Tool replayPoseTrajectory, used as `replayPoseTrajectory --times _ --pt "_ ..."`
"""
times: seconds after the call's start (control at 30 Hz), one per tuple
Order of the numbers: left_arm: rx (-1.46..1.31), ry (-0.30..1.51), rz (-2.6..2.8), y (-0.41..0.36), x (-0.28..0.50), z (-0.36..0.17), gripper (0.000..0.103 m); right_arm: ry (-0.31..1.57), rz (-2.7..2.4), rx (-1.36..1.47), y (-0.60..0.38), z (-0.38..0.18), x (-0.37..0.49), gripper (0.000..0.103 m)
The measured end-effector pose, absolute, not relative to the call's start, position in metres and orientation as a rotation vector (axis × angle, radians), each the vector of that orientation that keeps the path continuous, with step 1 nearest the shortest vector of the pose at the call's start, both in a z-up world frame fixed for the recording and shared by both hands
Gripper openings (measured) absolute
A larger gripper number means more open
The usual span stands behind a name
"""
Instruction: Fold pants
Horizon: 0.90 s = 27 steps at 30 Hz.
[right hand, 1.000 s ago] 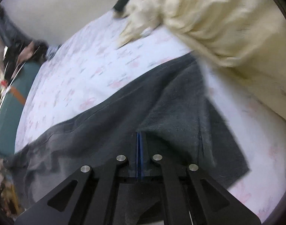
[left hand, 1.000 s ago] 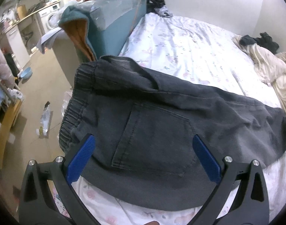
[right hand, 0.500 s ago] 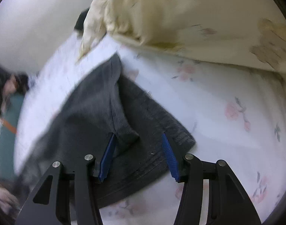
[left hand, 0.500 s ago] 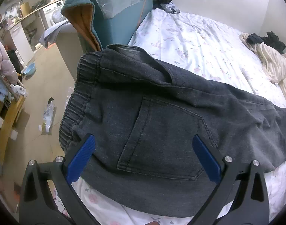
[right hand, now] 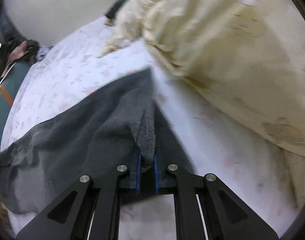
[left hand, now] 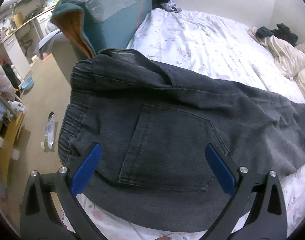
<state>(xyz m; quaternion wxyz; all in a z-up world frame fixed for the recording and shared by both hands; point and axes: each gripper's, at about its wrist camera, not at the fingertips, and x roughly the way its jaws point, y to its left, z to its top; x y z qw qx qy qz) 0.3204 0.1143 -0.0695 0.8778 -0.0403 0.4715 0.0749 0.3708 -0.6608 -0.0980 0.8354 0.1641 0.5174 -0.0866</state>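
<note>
While the left gripper is hovering spread over the pants seat (untouched), the right gripper is now pinching the cuff, having just re-closed, ready for folding over.

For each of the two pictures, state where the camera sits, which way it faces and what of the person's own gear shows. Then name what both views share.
Left wrist: on the left gripper, looking down over the pants at their waistband end; its jaws stand open.
Right wrist: on the right gripper, looking down along the pant leg; its jaws have just closed, pinching the ribbed cuff.
Shared: the dark pants, the floral bedsheet and the cream bedding.
</note>
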Motion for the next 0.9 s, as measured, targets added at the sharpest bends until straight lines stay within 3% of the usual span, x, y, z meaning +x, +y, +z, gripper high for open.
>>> replayPoseTrajectory --times 0.13,0.17,0.27,0.3,0.47,0.57,0.67,0.77,0.83,0.9 --pt "-0.059 0.989 0.159 0.112 0.32 -0.072 0.102 1.253 -0.303 0.437 -0.69 -0.14 0.37 0.012" --pt "-0.06 0.987 0.164 0.112 0.32 -0.071 0.102 1.259 -0.341 0.417 -0.69 -0.144 0.372 0.021" --pt "-0.068 0.979 0.166 0.113 0.32 -0.068 0.102 1.189 -0.492 0.293 -0.686 -0.132 0.373 0.063" --pt "-0.069 0.978 0.166 0.113 0.32 -0.068 0.102 1.16 -0.513 0.265 -0.683 -0.125 0.373 0.065" --pt "-0.059 0.985 0.162 0.113 0.321 -0.072 0.102 1.006 -0.299 0.254 -0.624 -0.098 0.368 0.063" --pt "-0.071 0.987 0.165 0.115 0.321 -0.072 0.102 1.105 -0.065 0.26 -0.567 -0.127 0.376 0.023" --pt "-0.08 0.979 0.159 0.12 0.315 -0.066 0.102 1.175 -0.118 0.158 -0.546 -0.163 0.376 0.023" --pt "-0.12 0.944 0.143 0.143 0.298 -0.048 0.102 1.129 -0.324 0.243 -0.569 -0.158 0.364 0.011" --pt "-0.201 0.87 0.178 0.177 0.283 -0.031 0.102 1.081 -0.346 0.405 -0.579 -0.148 0.348 0.021" --pt "-0.292 0.831 0.259 0.218 0.272 -0.026 0.102 1.005 -0.242 0.525 -0.56 -0.13 0.325 0.02"
